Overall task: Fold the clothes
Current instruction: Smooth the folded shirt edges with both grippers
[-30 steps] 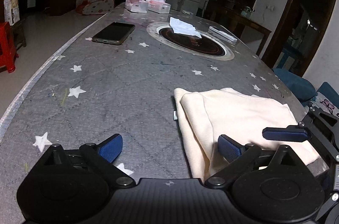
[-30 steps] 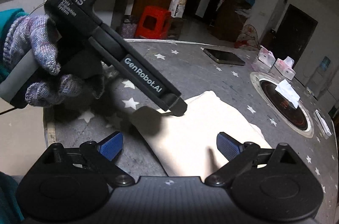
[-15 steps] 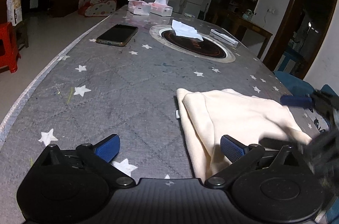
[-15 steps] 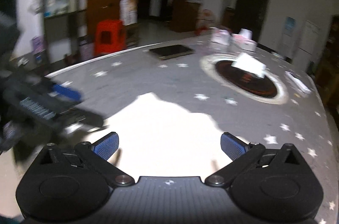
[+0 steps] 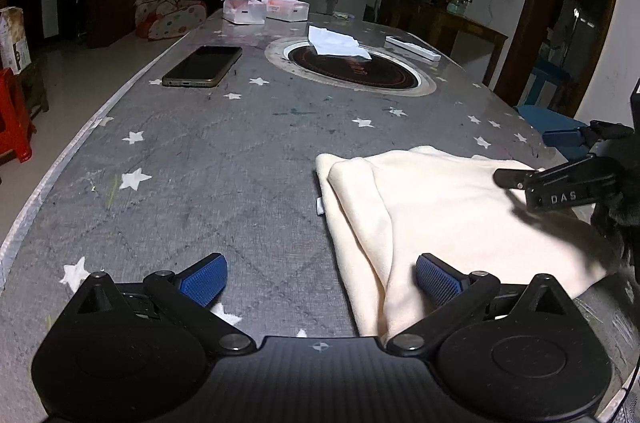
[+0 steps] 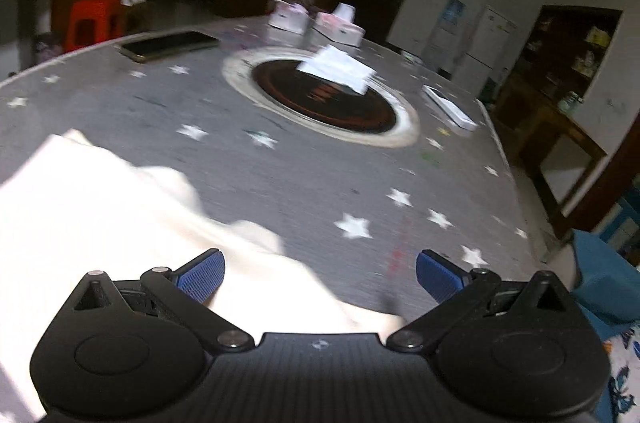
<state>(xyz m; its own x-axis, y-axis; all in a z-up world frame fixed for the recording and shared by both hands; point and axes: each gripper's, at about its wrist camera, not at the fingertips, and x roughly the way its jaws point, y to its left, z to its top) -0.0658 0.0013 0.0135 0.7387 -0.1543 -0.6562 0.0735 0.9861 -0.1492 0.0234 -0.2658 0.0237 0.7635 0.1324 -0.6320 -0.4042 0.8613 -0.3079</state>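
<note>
Right gripper (image 6: 320,273) swung off toward garment's (image 5: 440,207) far edge, both grippers spread wide, holding nothing, left gripper (image 5: 320,275) straddling cloth's near corner.

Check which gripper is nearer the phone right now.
Left, likely. The left gripper sits down-table from the phone, at the cream garment's left edge. The right gripper is past the garment's far side.

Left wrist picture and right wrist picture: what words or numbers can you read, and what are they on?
"DAS": white letters on the black body of the right gripper, read in the left wrist view.
Red marking on the round black cooktop set in the grey star-patterned table: too blurred to read.
Labels on the two white and pink tissue boxes: too small to read.
</note>
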